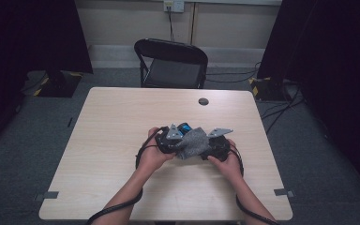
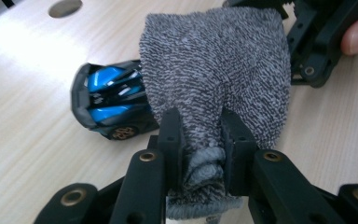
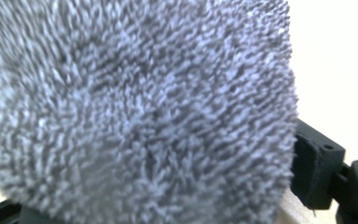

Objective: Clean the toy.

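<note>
Left gripper (image 2: 200, 135) had its jaws clenched on a bunched edge of the grey cloth (image 2: 214, 70). Right gripper (image 1: 218, 146) sat at the cloth's far side, jaws spread wide with terry pile packed between them; couldn't tell if they pinched it. Cloth hung stretched between both, mid-bench (image 1: 122, 117), partly draped over the blue toy car (image 2: 109, 100). My read: car roughly half covered, front end not yet.
</note>
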A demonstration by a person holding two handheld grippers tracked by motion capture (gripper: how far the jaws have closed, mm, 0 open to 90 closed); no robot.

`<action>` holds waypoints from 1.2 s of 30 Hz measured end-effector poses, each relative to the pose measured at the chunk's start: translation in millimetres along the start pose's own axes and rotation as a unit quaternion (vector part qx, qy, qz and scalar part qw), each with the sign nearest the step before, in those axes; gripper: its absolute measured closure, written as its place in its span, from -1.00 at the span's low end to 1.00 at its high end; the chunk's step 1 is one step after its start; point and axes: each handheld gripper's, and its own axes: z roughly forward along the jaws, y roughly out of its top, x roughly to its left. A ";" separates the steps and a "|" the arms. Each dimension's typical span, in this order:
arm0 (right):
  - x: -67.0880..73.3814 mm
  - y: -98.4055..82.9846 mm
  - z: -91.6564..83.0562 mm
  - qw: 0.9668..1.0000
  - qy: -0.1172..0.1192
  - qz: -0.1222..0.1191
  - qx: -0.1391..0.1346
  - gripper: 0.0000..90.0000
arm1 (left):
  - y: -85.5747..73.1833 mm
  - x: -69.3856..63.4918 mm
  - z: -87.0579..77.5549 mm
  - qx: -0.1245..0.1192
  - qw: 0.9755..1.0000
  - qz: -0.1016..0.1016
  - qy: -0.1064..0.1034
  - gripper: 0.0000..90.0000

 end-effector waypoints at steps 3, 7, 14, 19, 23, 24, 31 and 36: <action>-0.1 0.0 0.1 1.000 0.000 -0.001 -0.001 -0.48 | -1.7 -1.2 3.3 0.007 1.000 0.004 0.001 0.63; -0.1 0.0 0.1 1.000 0.000 -0.001 -0.001 -0.48 | -1.4 0.5 5.1 0.013 1.000 0.009 0.010 0.63; 0.0 0.0 0.0 1.000 0.000 0.000 0.000 -0.48 | 0.9 7.5 3.5 0.018 0.999 0.013 0.027 0.63; -0.1 0.0 0.0 1.000 0.000 0.000 0.000 -0.48 | -0.8 15.6 1.9 0.024 0.999 0.005 0.039 0.63; -0.1 0.0 0.1 1.000 0.000 0.000 0.000 -0.48 | -3.4 22.5 0.9 0.026 0.999 -0.007 0.043 0.63; 0.0 0.0 0.0 1.000 0.000 0.000 0.000 -0.48 | -4.0 23.6 0.9 0.023 0.999 -0.011 0.044 0.63; 0.0 0.0 0.0 1.000 0.000 0.000 0.000 -0.48 | -5.7 30.0 0.4 0.021 0.998 -0.025 0.046 0.63; 0.0 0.0 0.0 1.000 0.000 0.000 0.000 -0.48 | -8.4 36.2 -1.2 0.015 0.998 -0.041 0.050 0.63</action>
